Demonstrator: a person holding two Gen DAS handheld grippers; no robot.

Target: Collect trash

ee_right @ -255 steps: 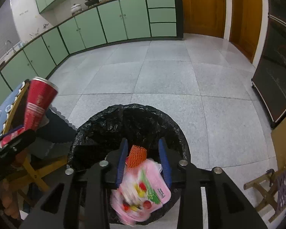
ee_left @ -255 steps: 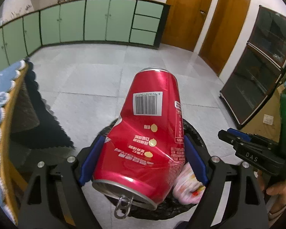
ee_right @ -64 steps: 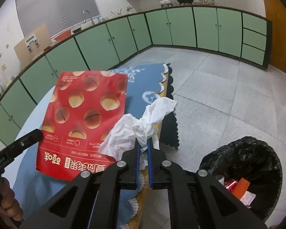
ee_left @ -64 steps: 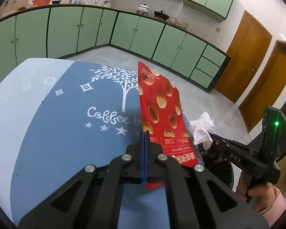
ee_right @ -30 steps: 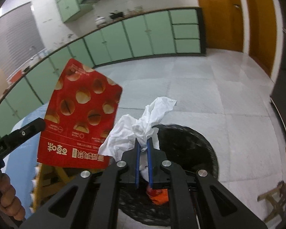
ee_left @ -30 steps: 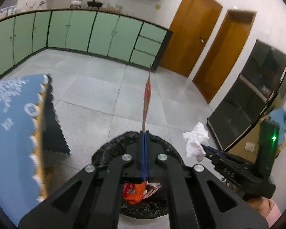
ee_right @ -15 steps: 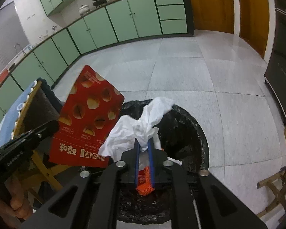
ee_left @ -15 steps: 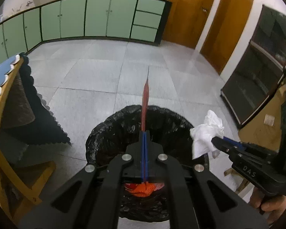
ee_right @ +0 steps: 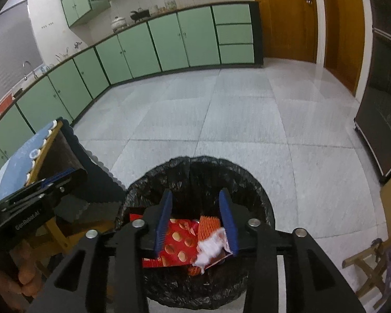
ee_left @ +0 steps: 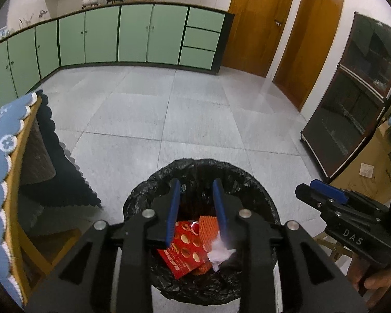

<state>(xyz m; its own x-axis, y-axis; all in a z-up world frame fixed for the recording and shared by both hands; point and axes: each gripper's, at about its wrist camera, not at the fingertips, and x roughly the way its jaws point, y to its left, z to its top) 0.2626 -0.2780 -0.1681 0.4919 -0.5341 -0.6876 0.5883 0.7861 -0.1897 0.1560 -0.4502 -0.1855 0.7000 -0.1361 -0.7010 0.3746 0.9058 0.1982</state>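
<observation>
Left gripper [ee_left: 195, 193] over the bin [ee_left: 258, 182], jaws just opened, nothing between; red packet [ee_left: 185, 245] and tissue [ee_left: 219, 254] down inside. Right view: right gripper [ee_right: 196, 203] likewise just parted and empty, same packet [ee_right: 177, 242] and tissue [ee_right: 208, 247] lying in bin [ee_right: 247, 180].

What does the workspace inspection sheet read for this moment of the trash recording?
Surface: grey tiled floor; blue tablecloth on the table at left.
Job's things: red snack bag, white tissue and orange mesh lie inside the black-lined bin.
Clutter: nothing seen.
Grippers: left gripper and right gripper over the bin, jaws just opened, nothing between them.
Cables: nothing seen.
Surroundings: green cabinets, wooden doors, dark cabinet.
</observation>
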